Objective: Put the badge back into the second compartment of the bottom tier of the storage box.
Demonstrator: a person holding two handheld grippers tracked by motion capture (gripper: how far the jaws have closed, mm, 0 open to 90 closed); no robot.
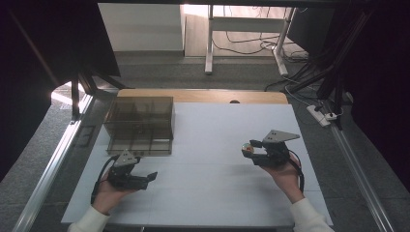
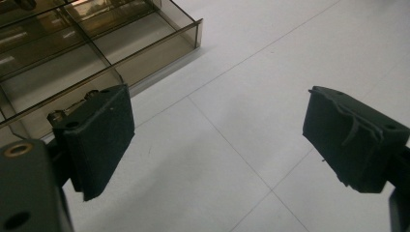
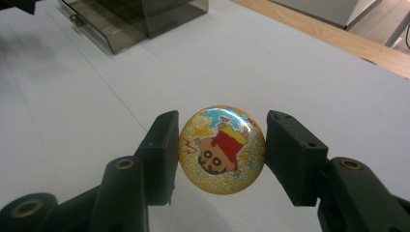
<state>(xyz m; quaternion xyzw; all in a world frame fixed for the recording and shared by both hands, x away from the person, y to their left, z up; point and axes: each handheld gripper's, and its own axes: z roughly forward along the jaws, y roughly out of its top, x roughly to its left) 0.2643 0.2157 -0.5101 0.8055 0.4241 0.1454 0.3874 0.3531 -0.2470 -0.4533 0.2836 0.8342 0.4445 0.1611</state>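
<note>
Above the white table [image 1: 203, 145], the right gripper [image 3: 221, 150] pinches a round cartoon badge [image 3: 222, 149] between its 2 jaws — pickup looks done. The left gripper [image 2: 217, 140] hangs spread and empty beside the smoky compartment box [image 1: 140, 124] — the likely destination, with placing not yet done.

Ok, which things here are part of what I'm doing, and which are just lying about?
In play, likely:
- round yellow cartoon badge, clamped in the right gripper
- smoky clear plastic compartment box
- left gripper, open

Just around:
- white table top
- cables on the floor
- power strip
</note>
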